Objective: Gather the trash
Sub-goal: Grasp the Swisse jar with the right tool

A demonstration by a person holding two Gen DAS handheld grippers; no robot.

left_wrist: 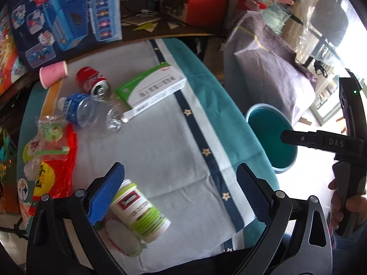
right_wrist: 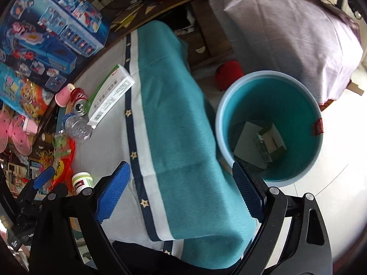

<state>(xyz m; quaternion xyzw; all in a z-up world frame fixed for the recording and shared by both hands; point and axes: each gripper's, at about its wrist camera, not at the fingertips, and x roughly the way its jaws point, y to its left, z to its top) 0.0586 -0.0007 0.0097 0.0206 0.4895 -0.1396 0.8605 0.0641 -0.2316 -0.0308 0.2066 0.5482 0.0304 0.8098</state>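
Trash lay along the left of the cloth-covered table [left_wrist: 146,151]: pink cup [left_wrist: 53,73], red can [left_wrist: 93,81], crushed bottle [left_wrist: 91,114], green-and-white box [left_wrist: 152,90], supplement jar [left_wrist: 140,213]. Left gripper [left_wrist: 181,192] hung wide and empty beside the jar, probably its next pick. Right gripper [right_wrist: 181,190] stood wide, empty, beside the teal bin [right_wrist: 268,126], which held a discarded carton [right_wrist: 261,145].

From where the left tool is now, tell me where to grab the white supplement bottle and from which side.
Grip the supplement bottle across the middle of its labelled body, coming down from above. It lies on its side on the cloth, so the round body offers two opposite flanks; the cap end sits by the left tool, whose pads stand open wide enough to straddle it.
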